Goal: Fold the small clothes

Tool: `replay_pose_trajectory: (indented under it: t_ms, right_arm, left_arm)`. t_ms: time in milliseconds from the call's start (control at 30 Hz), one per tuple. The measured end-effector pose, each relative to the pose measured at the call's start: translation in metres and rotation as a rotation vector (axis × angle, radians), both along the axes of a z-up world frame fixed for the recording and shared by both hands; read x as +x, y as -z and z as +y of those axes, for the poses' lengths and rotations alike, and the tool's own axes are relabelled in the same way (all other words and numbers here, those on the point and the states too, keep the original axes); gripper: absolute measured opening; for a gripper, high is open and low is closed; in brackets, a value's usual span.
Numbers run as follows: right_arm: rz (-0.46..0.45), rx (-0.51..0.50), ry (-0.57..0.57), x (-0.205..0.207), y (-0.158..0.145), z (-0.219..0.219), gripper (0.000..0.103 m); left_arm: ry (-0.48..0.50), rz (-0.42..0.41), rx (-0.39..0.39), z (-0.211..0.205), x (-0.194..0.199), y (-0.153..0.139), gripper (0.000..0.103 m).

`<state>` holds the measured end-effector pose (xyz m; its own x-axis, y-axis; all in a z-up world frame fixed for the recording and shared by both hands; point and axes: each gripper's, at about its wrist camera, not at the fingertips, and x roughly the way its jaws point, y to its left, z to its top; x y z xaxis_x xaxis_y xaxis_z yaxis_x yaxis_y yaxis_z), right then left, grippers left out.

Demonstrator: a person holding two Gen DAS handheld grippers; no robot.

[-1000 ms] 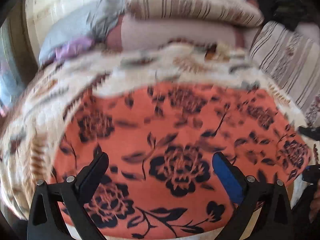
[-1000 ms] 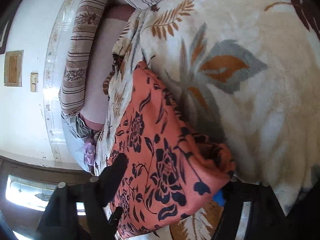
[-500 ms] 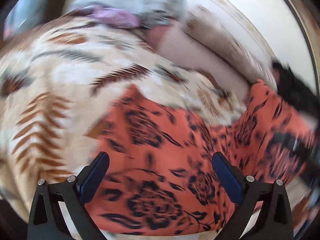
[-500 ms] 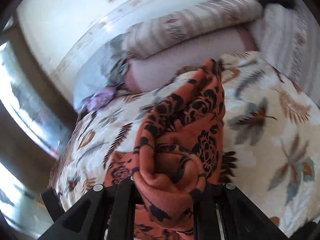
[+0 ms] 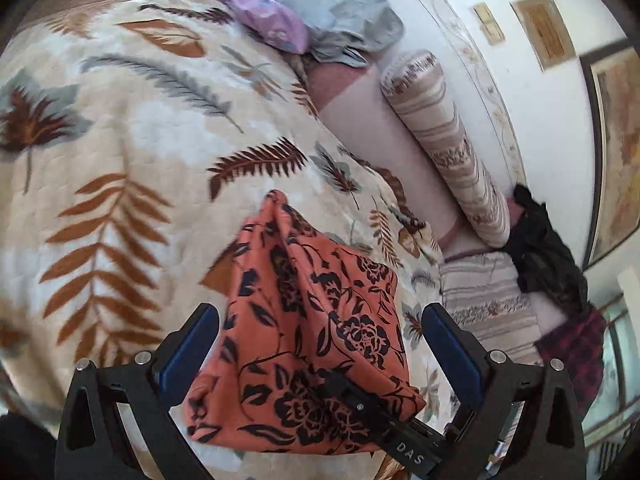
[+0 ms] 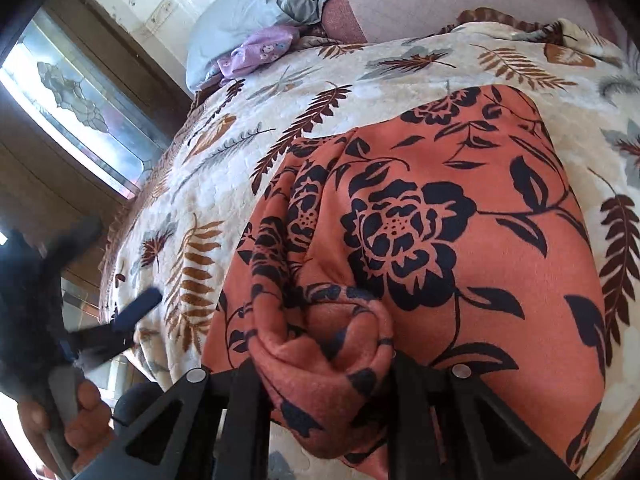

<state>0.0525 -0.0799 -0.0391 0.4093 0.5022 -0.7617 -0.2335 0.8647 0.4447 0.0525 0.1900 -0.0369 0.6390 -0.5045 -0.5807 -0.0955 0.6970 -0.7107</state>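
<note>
An orange cloth with black flowers (image 6: 420, 216) lies part folded on the leaf-patterned blanket (image 6: 360, 76). My right gripper (image 6: 324, 360) is shut on a bunched edge of it, the fabric rolled up between the black fingers (image 6: 404, 384). In the left wrist view the same cloth (image 5: 312, 320) rises off the blanket as a draped fold, with the right gripper (image 5: 360, 404) under its near edge. My left gripper (image 5: 320, 336) stands open above the cloth, its blue pads (image 5: 192, 340) wide apart and not touching it. It shows blurred at the left of the right wrist view (image 6: 136, 312), with a person's hand (image 6: 80, 412) on it.
At the head of the bed lie a grey pillow (image 5: 340, 8), a purple garment (image 5: 268, 24), a striped bolster (image 5: 452, 148) and a black garment (image 5: 548, 248). A dark checked cloth (image 5: 576, 344) lies lower right. A window (image 6: 72, 92) borders the bed's left side.
My right gripper closed on the cloth's edge and carried it up and across, so the flat cloth is now a raised fold. My left gripper rolled and moved, staying open.
</note>
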Motion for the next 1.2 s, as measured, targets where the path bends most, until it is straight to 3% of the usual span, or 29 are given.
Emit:
replay_pose_trajectory:
  t_ms: [67,133,200,233,300,367,400,500,567,633,700,733,767,800,867,933,1067,1200]
  right_arm:
    - [-0.035,0.022,0.01,-0.002,-0.012,-0.002,0.016]
    - [-0.095,0.01,-0.003,-0.01,-0.031,-0.001,0.016]
    - [-0.152,-0.018,-0.022,-0.014,-0.045,0.004,0.016]
    - [-0.178,-0.04,-0.036,-0.018,-0.05,0.008,0.016]
    - [-0.208,-0.093,-0.065,-0.023,-0.052,0.016,0.016]
    - [-0.221,-0.134,-0.087,-0.026,-0.05,0.024,0.016]
    - [-0.23,-0.149,-0.092,-0.029,-0.051,0.026,0.016]
    - [-0.292,-0.175,-0.087,-0.033,-0.062,0.038,0.016]
    - [-0.31,-0.193,-0.097,-0.032,-0.065,0.053,0.019]
    - [-0.252,-0.261,-0.157,-0.026,-0.046,0.077,0.023]
    - [-0.166,-0.252,-0.216,-0.021,-0.015,0.094,0.047]
    - [-0.146,-0.225,-0.243,-0.025,-0.004,0.1,0.056]
    - [-0.204,-0.209,-0.252,-0.035,-0.006,0.102,0.071]
    - [-0.248,-0.205,-0.26,-0.044,-0.01,0.103,0.076]
    - [-0.247,-0.156,-0.27,-0.052,-0.012,0.098,0.079]
    - [-0.212,-0.071,-0.264,-0.055,-0.016,0.085,0.079]
    - [-0.166,0.064,-0.208,-0.062,-0.027,0.043,0.079]
    - [-0.167,0.139,-0.111,-0.072,-0.037,-0.006,0.079]
  left_arm:
    - [0.046,0.051,0.046,-0.019,0.023,0.001,0.101]
    - [0.107,0.102,0.043,-0.033,0.044,0.009,0.1]
    - [0.153,0.151,0.04,-0.044,0.064,0.017,0.083]
    - [0.171,0.177,0.039,-0.048,0.072,0.021,0.069]
    - [0.191,0.187,0.031,-0.052,0.084,0.023,0.057]
    - [0.229,0.164,0.068,-0.056,0.091,0.015,0.021]
    - [0.249,0.143,0.09,-0.055,0.093,0.008,0.016]
    - [0.305,0.044,0.13,-0.049,0.096,-0.012,0.016]
    - [0.348,-0.012,0.186,-0.042,0.099,-0.009,0.017]
    - [0.376,0.104,0.223,-0.033,0.114,0.023,0.017]
    - [0.32,0.239,0.307,-0.016,0.121,0.06,0.021]
    - [0.309,0.222,0.253,-0.008,0.118,0.065,0.022]
    - [0.29,0.201,0.199,0.0,0.113,0.063,0.025]
    - [0.282,0.198,0.193,0.003,0.109,0.059,0.026]
    - [0.247,0.171,0.272,0.007,0.101,0.046,0.045]
    - [0.231,0.142,0.317,0.012,0.092,0.035,0.046]
    - [0.205,0.093,0.3,0.025,0.061,0.009,0.044]
    - [0.258,0.01,0.278,0.002,0.011,-0.017,0.044]
